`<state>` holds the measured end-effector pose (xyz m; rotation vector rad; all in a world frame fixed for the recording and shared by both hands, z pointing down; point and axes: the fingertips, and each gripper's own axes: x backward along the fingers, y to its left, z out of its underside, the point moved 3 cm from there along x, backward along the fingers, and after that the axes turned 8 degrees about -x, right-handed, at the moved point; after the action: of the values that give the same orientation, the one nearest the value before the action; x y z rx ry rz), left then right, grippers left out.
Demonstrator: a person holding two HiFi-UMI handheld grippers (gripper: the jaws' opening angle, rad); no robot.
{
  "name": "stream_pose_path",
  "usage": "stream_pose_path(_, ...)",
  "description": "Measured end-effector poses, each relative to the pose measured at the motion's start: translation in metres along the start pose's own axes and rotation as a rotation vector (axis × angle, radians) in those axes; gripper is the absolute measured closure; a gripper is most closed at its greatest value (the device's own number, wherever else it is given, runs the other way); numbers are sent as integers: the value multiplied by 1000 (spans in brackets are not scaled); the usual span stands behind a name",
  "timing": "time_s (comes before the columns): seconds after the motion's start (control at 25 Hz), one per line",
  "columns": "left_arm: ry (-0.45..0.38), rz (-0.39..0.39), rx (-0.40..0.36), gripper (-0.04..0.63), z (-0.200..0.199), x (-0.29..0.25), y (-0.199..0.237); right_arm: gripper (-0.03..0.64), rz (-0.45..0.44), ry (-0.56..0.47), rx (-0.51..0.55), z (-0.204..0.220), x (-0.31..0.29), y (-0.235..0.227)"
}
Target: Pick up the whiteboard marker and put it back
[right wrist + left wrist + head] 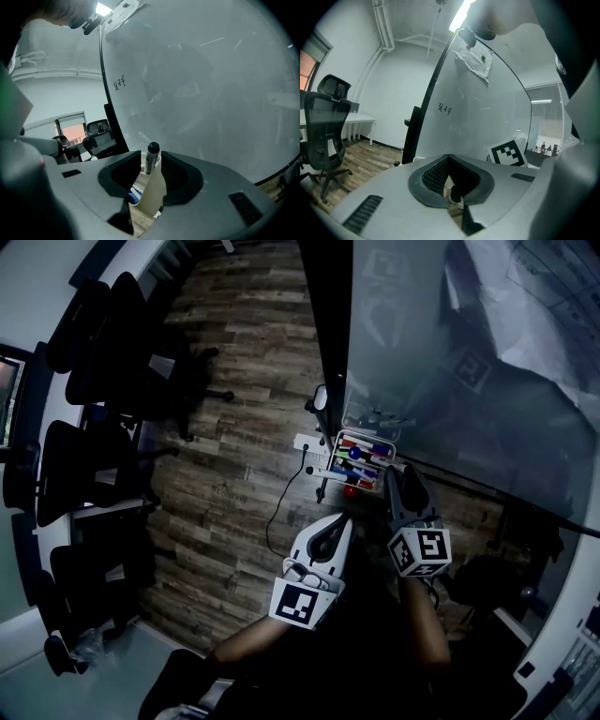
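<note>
A black-capped whiteboard marker (152,155) stands upright in a white holder (153,194), right between the tips of my right gripper (151,164). Its jaws are apart and neither pad presses on the marker. From the head view, the right gripper (405,476) points into the marker tray (367,438) at the foot of the whiteboard (441,343); red and blue markers (356,461) lie in the tray. My left gripper (342,520) hangs back, left of the tray, with its tips together and nothing in it (449,158).
Black office chairs (84,456) line the left side of the wooden floor. A power strip (310,442) and a cable (277,512) lie near the whiteboard's dark stand post (328,324). A desk corner (553,652) is at the lower right.
</note>
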<state>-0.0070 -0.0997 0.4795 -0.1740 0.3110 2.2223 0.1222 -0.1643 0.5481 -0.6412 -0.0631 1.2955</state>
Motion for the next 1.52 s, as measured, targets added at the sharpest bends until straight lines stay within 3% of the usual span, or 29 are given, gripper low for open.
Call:
stream_pose_path(0.76, -4, -21, 12, 586, 4, 0, 7, 529, 3, -2, 16, 0, 0, 5)
stream_pose_path(1.52, -56, -12, -11, 586, -12, 16, 4, 535, 12, -72, 59, -21, 22, 21)
